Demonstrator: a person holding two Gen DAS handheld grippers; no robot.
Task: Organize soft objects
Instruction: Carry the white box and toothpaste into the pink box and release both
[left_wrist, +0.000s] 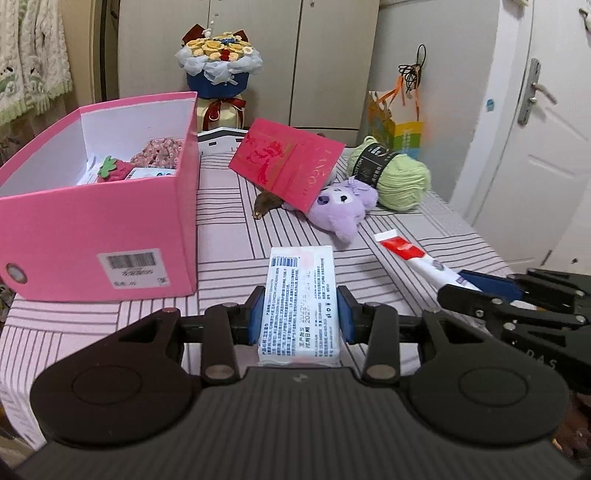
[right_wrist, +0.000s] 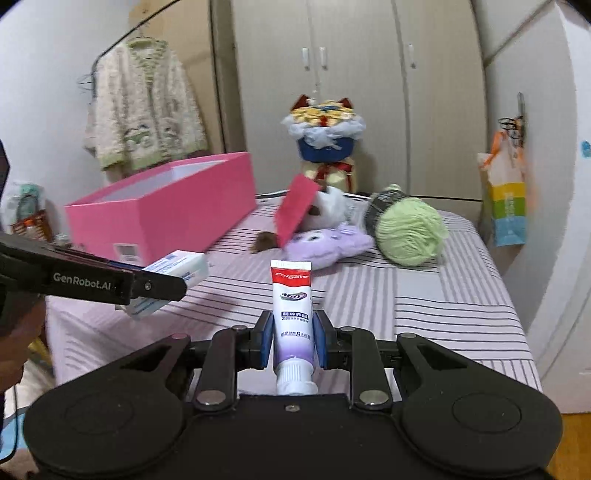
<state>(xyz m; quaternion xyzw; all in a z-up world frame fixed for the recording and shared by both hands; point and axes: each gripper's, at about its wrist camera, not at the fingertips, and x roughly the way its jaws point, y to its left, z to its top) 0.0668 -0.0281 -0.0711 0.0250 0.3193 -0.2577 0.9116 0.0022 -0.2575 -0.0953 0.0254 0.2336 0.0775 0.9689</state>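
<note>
Striped bed (left_wrist: 229, 236) w/ pink box (left_wrist: 92, 236), plush (left_wrist: 341, 206), yarn (left_wrist: 399, 177) ahead; L claw (left_wrist: 301, 319) gripping tissue pack (left_wrist: 301, 306), R claw (right_wrist: 293, 341) gripping toothpaste (right_wrist: 293, 314).

The left gripper (left_wrist: 301, 319) clamps a white tissue pack (left_wrist: 300, 306) above the striped bed (left_wrist: 229, 236). The pink box (left_wrist: 99, 221) stands at the bed's left edge. The right gripper (left_wrist: 476, 286) holds a toothpaste tube (left_wrist: 413, 254).

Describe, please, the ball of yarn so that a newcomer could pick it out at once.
Start at the striped bedspread and go to its far right corner, near the white door. The yarn ball lies there beside the purple plush toy. It alone is pale green wound thread with a dark paper band.
</note>
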